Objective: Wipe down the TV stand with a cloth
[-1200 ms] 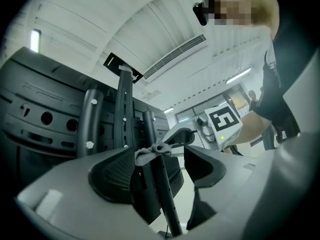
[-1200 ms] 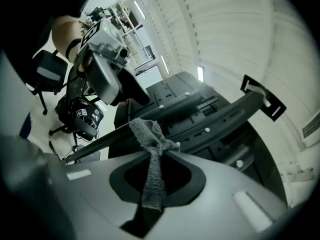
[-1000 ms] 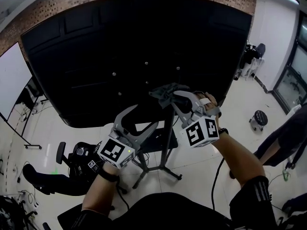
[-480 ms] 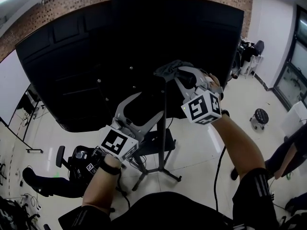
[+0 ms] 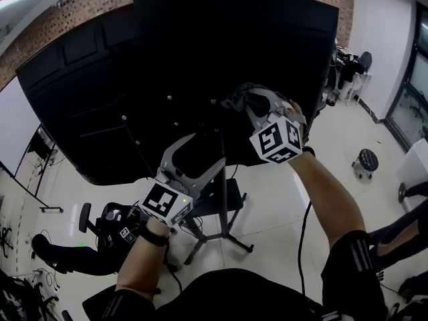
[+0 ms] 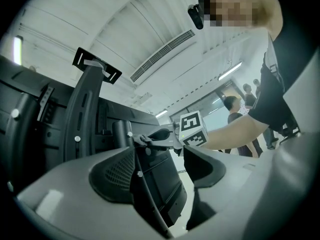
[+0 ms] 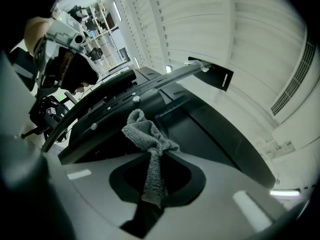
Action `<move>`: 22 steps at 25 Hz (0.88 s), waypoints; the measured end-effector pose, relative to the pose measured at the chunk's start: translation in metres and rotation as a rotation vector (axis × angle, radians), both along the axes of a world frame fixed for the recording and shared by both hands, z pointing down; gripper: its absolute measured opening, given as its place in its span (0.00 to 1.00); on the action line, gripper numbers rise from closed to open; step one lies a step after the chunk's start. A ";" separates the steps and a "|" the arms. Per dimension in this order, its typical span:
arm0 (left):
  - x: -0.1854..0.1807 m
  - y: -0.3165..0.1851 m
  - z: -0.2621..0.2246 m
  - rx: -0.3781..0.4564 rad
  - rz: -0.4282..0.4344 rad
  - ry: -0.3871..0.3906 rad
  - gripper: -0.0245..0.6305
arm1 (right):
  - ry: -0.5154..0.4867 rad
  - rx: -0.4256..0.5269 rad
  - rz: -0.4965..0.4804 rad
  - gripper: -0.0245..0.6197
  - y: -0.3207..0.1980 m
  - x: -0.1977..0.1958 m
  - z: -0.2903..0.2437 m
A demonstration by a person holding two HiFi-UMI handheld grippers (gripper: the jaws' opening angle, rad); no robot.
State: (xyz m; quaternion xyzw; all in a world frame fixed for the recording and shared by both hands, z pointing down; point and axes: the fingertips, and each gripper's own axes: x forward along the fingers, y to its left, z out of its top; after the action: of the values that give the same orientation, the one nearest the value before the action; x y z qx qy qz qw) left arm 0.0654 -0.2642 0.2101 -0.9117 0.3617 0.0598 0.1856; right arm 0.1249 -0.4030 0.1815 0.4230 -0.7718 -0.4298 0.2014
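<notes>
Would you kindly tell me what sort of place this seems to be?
Probably an office or lab workroom: brick wall, glossy pale floor, a black stool and a ceiling vent.

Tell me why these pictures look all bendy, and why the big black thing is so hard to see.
Head view: the wide lens bows the walls, and the TV's black back swallows detail while the pale floor shines. Left gripper view: dark round corners, bright ceiling strips. Right gripper view: the grey cloth in the right gripper is sharp; the ceiling is washed out.
</notes>
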 end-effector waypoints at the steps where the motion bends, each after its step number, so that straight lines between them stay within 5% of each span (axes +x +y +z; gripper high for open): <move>1: 0.003 -0.001 0.000 -0.003 0.001 0.000 0.54 | -0.004 0.003 0.012 0.09 -0.002 0.008 0.000; 13: 0.049 -0.011 0.004 -0.008 0.059 -0.011 0.54 | -0.120 -0.058 0.142 0.09 -0.018 0.106 -0.004; 22: 0.046 -0.015 0.017 -0.017 0.024 -0.007 0.54 | -0.115 -0.079 -0.108 0.10 0.026 0.017 0.011</move>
State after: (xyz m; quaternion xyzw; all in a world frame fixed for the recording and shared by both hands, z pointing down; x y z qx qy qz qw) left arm 0.1115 -0.2791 0.2267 -0.9176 0.3508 0.0560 0.1786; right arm 0.1418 -0.3766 0.1925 0.3965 -0.8202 -0.3842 0.1498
